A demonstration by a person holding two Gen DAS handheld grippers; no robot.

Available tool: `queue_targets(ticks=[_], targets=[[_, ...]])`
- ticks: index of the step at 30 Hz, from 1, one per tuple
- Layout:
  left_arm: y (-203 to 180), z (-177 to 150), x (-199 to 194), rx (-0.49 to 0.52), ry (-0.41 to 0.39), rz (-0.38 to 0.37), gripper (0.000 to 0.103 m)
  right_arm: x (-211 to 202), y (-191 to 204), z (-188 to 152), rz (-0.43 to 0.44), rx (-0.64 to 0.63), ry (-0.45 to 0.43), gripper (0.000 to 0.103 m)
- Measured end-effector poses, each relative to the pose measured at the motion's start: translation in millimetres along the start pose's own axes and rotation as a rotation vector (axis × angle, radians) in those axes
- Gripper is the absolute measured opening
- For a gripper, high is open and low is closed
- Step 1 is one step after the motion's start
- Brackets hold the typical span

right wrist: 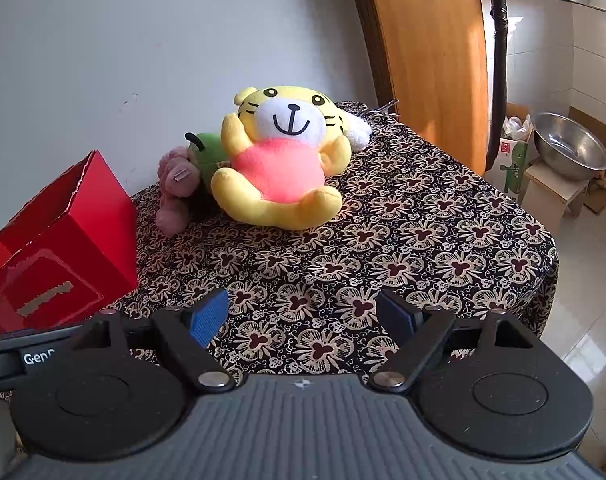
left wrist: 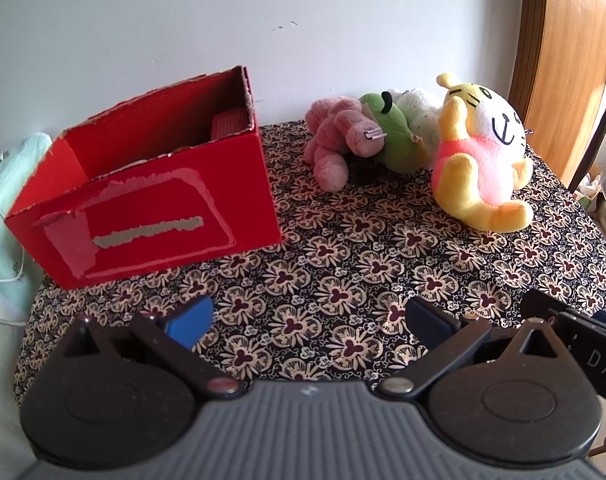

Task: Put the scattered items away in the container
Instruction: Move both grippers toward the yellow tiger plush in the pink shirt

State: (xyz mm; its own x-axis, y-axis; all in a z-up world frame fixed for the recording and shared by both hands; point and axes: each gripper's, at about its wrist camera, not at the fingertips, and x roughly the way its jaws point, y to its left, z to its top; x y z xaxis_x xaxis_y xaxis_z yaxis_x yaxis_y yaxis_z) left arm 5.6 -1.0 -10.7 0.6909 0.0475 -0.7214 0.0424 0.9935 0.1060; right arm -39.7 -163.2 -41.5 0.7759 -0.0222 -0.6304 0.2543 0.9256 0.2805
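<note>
A red cardboard box [left wrist: 151, 204] stands open at the table's left; it also shows in the right wrist view [right wrist: 67, 248]. Something red lies inside it, mostly hidden. Against the wall lie a pink plush [left wrist: 339, 140], a green plush [left wrist: 395, 136], a white plush [left wrist: 419, 112] and a yellow tiger plush in a pink shirt [left wrist: 479, 152]. The right wrist view shows the tiger [right wrist: 279, 160], the pink plush [right wrist: 177, 188], the green plush [right wrist: 211, 152] and the white plush [right wrist: 359, 132]. My left gripper [left wrist: 309, 318] and right gripper [right wrist: 303, 312] are open and empty, near the table's front.
The table wears a black floral cloth [right wrist: 423, 240]. A pale green cloth [left wrist: 7, 184] lies left of the box. A wooden door [right wrist: 431, 52] stands at the back right. A steel bowl [right wrist: 569, 150] sits on a stool beside the table.
</note>
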Motion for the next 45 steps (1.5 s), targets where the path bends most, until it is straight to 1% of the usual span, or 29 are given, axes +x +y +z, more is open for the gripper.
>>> queue_targets(ticks=[21,27,32,34,38,42,45], targets=[[-1.2,0.2,4.1,0.004,0.009,-0.005,0.102,3.3,0.0,-1.6,0.0,0.005,0.018,0.084],[-8.1,-1.6,10.4,0.037,0.019,-0.006,0.102,6.4,-5.6,1.6,-0.017,0.016,0.014,0.084],[-8.8,-2.3,20.3,0.062,0.038,-0.01,0.102,17.5,-10.3,4.4,-0.036,0.028,0.032,0.084],[-7.9,-1.6,25.1,0.064,0.045,-0.012,0.102,23.1,-10.3,5.9,-0.031,0.031,0.041,0.084],[-10.4,2.2,36.5,0.073,0.057,-0.032,0.102,29.4,-10.2,12.5,-0.01,0.024,0.031,0.084],[-20.7,4.7,47.4,0.1,0.069,-0.066,0.102,36.0,-15.7,19.6,-0.02,0.026,0.004,0.084],[-28.2,5.8,55.9,0.117,0.077,-0.089,0.102,45.9,-22.3,23.1,-0.023,0.039,0.003,0.084]])
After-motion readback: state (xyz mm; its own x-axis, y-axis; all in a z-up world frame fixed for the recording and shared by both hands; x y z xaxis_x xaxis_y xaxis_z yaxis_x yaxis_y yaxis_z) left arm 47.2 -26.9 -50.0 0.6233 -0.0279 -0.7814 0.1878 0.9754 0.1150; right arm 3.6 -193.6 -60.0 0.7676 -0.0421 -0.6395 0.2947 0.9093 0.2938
